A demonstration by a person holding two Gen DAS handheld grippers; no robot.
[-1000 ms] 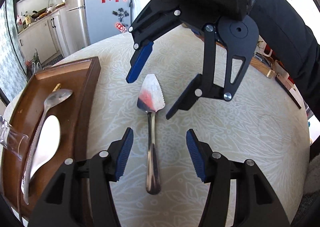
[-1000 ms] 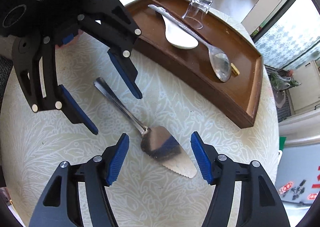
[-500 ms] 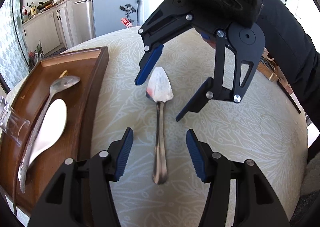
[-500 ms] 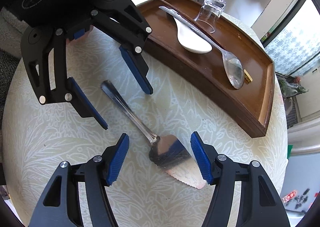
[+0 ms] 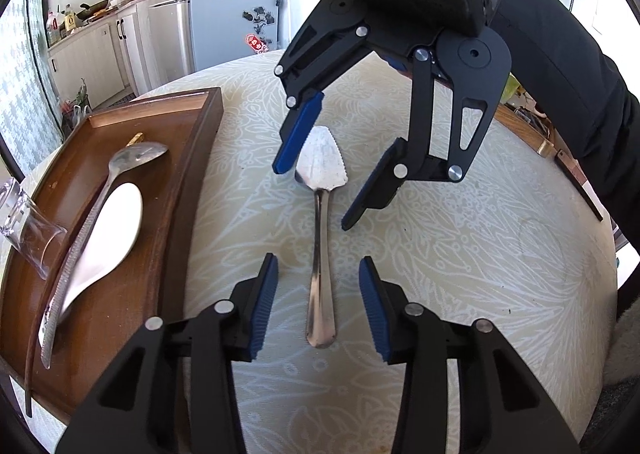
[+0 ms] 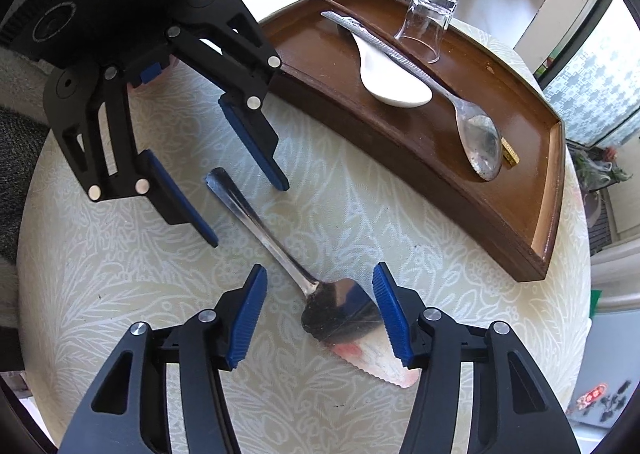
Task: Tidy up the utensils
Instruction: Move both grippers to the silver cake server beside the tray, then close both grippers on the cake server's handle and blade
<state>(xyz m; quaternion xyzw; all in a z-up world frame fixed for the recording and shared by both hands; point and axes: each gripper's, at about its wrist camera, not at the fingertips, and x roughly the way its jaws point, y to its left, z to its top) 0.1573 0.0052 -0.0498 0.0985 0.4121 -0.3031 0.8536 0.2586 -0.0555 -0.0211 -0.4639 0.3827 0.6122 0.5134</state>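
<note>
Both grippers have crept closer along the cake server over the last second, though neither has touched it.

Left wrist view: the left gripper [image 5: 318, 308] is spread wide and empty, its 2 blue pads straddling the handle end of the cake server [image 5: 320, 238], which lies flat on the patterned tablecloth [image 5: 480, 254]. Opposite, the right gripper [image 5: 316, 196] hangs above the serrated blade, equally wide and holding nothing; earlier it sat higher and farther back.

Right wrist view: the blade now lies between the right gripper's pads, near the right-hand one. The wooden tray [image 6: 400, 158] holds a metal spoon [image 6: 460, 110], a white spoon [image 6: 392, 82] and an upturned glass [image 6: 428, 26].

Risk: the thin server lies flush on cloth, so closing pads may skate over it or bunch the fabric, and 2 grips pulling unevenly could twist it loose.
</note>
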